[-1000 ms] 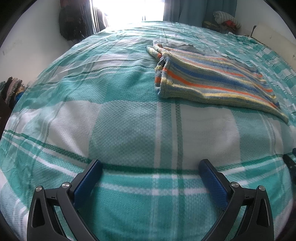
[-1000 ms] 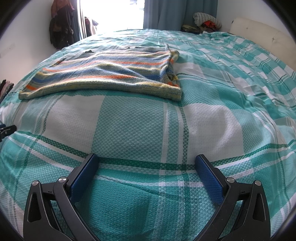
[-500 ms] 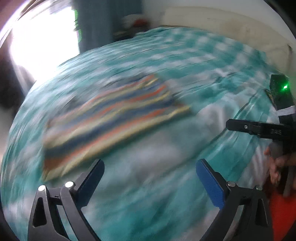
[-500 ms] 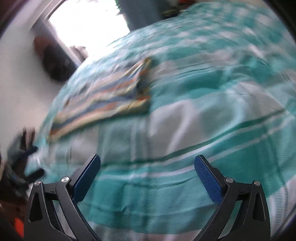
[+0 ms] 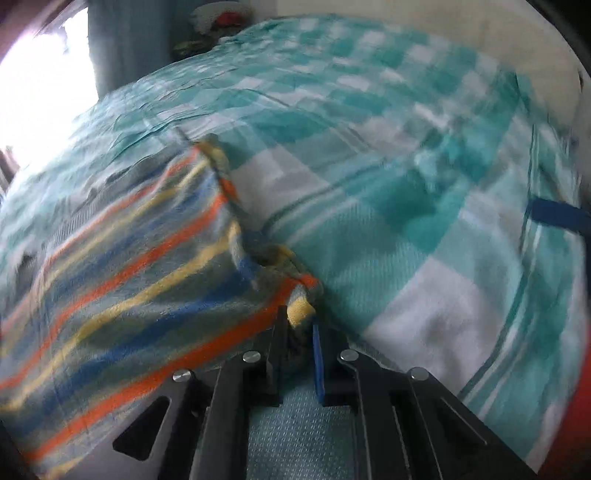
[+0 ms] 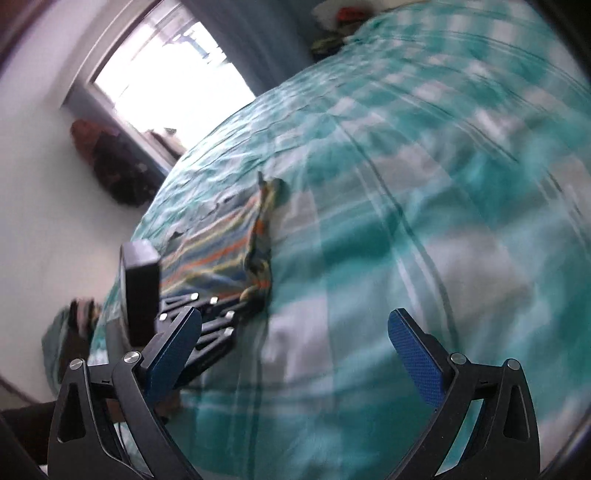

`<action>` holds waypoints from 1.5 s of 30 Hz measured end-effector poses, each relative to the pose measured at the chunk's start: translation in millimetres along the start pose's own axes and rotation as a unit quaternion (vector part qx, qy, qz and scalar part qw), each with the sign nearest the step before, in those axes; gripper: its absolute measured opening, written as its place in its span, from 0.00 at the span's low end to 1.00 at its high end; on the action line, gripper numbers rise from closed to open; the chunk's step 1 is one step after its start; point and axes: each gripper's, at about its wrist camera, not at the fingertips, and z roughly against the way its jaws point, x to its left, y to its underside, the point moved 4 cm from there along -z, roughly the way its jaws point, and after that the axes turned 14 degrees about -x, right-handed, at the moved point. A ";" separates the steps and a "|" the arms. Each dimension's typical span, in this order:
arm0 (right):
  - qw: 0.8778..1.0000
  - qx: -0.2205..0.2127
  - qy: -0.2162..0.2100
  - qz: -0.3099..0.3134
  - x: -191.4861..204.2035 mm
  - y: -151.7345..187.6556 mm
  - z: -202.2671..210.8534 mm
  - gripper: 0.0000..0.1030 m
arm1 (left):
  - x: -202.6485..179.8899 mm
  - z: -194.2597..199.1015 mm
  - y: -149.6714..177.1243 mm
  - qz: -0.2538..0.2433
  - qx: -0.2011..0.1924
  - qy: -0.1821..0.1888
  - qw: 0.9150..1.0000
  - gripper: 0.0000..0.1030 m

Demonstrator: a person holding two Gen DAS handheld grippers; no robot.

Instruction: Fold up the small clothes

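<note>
A striped knit garment (image 5: 122, 266), in orange, blue, yellow and grey bands, lies folded flat on the teal plaid bedspread (image 5: 424, 229). My left gripper (image 5: 298, 321) is shut on the garment's near right corner, a yellow and orange bunch of cloth between its jaws. In the right wrist view the garment (image 6: 221, 254) lies left of centre, with the left gripper (image 6: 247, 299) at its near corner. My right gripper (image 6: 295, 336) is open and empty above the bedspread (image 6: 406, 221), right of the garment. A blue finger (image 5: 557, 216) of it shows at the left wrist view's right edge.
A bright window (image 6: 166, 88) and dark hanging clothes (image 6: 118, 173) are on the wall left of the bed. A pile of clothes (image 5: 218, 18) sits beyond the bed's far end. A pale headboard (image 5: 498, 48) runs along the right side.
Both grippers swung in toward the garment's right side. My left gripper went from wide open to shut on the garment's corner. My right gripper stayed open.
</note>
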 end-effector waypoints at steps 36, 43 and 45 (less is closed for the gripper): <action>0.960 0.175 -0.189 0.113 364.3 42.0 -313.1 0.78 | 250.4 199.3 139.3 0.360 -0.064 -0.205 0.908 0.33; 0.955 0.101 -0.115 0.253 308.5 18.4 -217.7 0.51 | 249.4 231.6 130.0 0.349 -0.115 -0.219 0.904 0.52; 0.950 0.105 -0.110 0.274 298.4 30.9 -194.8 0.36 | 249.4 223.8 113.1 0.326 -0.116 -0.211 0.914 0.52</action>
